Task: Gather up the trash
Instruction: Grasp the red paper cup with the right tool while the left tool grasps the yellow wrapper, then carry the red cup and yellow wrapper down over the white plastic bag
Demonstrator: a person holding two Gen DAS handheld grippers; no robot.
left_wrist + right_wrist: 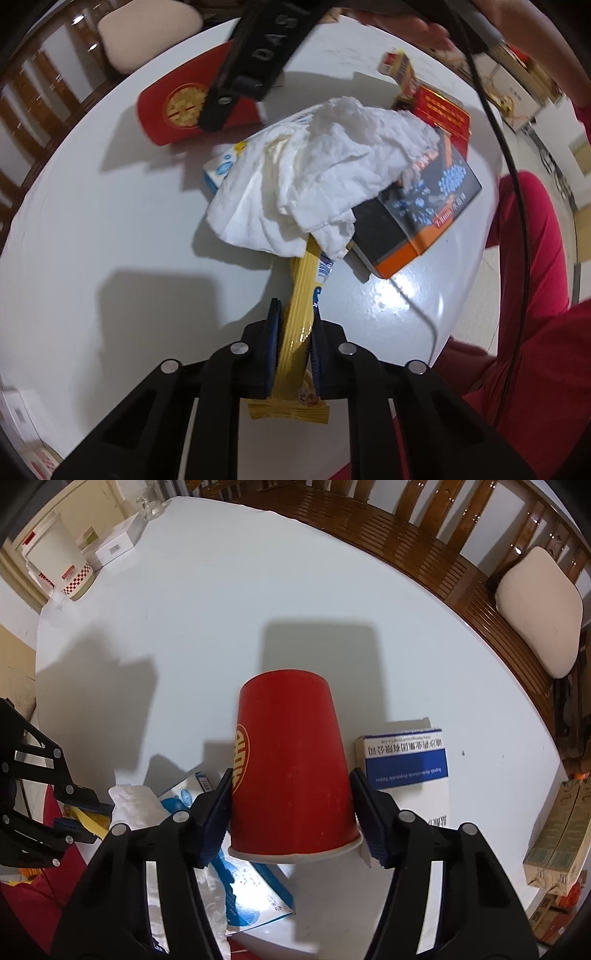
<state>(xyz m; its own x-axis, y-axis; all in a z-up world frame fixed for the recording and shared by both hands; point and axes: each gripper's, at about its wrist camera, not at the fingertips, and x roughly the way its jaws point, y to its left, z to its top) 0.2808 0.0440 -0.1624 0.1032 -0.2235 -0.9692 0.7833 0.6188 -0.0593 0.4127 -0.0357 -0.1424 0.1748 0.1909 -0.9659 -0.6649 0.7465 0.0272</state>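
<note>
The left gripper (295,343) is closed almost fully, its pads clamping a flat yellow wrapper (295,332) that runs forward under a crumpled white tissue (325,166) on the white table (110,221). The right gripper (291,805) is clamped on a red paper cup (291,768), pads pressed against both sides near the rim. The cup is held mouth toward the camera, above the table, with a blue-and-white box (406,757) just right of it; its interior cannot be seen.

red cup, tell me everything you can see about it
The red cup looks like paper, with a pale rolled rim and a gold round emblem on its side. It tapers to a narrower base that points away from the right wrist camera. The right gripper is shut on it, pads on opposite sides near the rim, above the white table.
</note>
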